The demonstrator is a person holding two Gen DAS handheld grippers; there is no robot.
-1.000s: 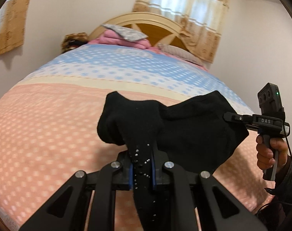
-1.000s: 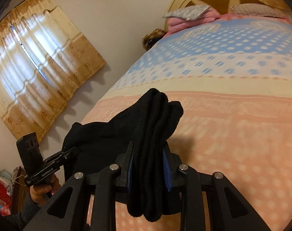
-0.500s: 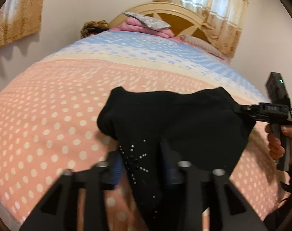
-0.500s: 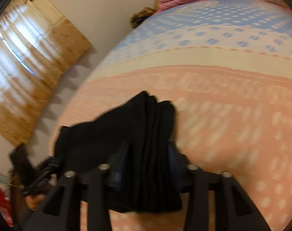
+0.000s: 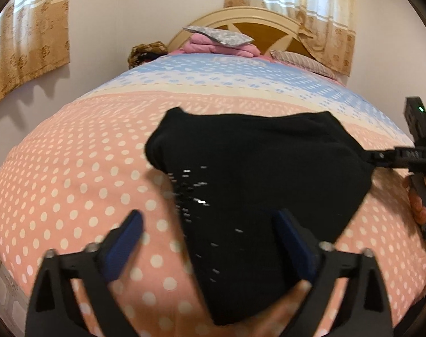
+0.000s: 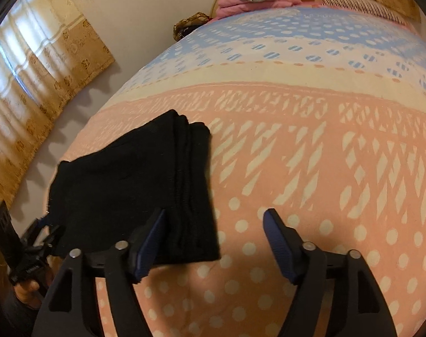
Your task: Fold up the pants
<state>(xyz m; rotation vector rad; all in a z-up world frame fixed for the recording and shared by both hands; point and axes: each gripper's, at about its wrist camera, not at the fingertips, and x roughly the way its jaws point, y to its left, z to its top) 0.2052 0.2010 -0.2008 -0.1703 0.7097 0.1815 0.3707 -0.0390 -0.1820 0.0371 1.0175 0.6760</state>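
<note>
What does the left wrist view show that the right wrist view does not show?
Only the left wrist view shows small shiny studs on the black pants, the open left gripper up close, and a second curtain behind the headboard.

Only the right wrist view shows the stacked folded edges of the pants and the open right gripper up close.

Both show the pants lying on the dotted bed cover, with pink bedding at the headboard.
</note>
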